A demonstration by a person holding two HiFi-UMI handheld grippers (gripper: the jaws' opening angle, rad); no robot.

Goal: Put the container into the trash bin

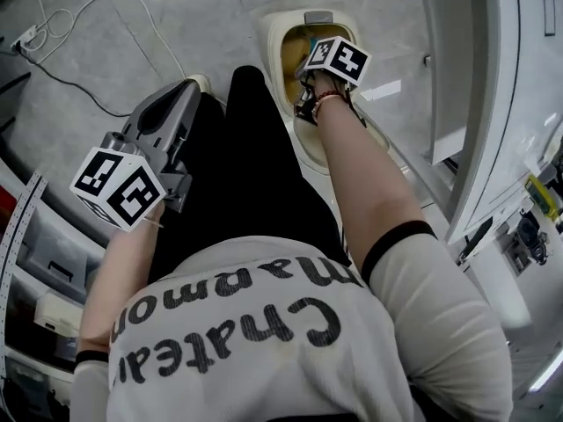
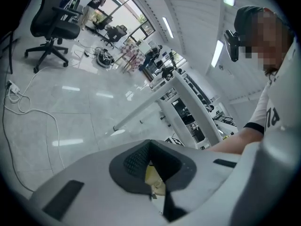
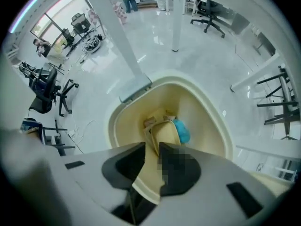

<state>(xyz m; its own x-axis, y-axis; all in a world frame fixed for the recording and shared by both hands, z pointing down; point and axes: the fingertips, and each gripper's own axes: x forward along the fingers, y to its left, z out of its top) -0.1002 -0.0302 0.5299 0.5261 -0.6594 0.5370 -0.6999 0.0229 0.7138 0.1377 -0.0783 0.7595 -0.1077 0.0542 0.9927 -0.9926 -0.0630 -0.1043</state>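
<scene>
The cream trash bin (image 1: pixel 274 51) stands open on the floor ahead of the person. In the right gripper view I look straight down into the bin (image 3: pixel 207 112). The tan container (image 3: pixel 164 133) lies inside it beside a blue object (image 3: pixel 182 131). My right gripper (image 3: pixel 151 147) hangs over the bin's near rim with its jaws apart and nothing between them. It also shows above the bin in the head view (image 1: pixel 308 104). My left gripper (image 1: pixel 189 86) is held out to the left, away from the bin. Its fingertips (image 2: pixel 149 147) meet; a yellowish bit shows lower between them, and I cannot tell what it is.
A white cable with a power strip (image 1: pixel 35 33) lies on the grey floor at the left. White desk frames (image 1: pixel 466 104) stand to the right of the bin. Shelving (image 1: pixel 35 262) is close at the person's left. Office chairs (image 2: pixel 51 27) stand farther off.
</scene>
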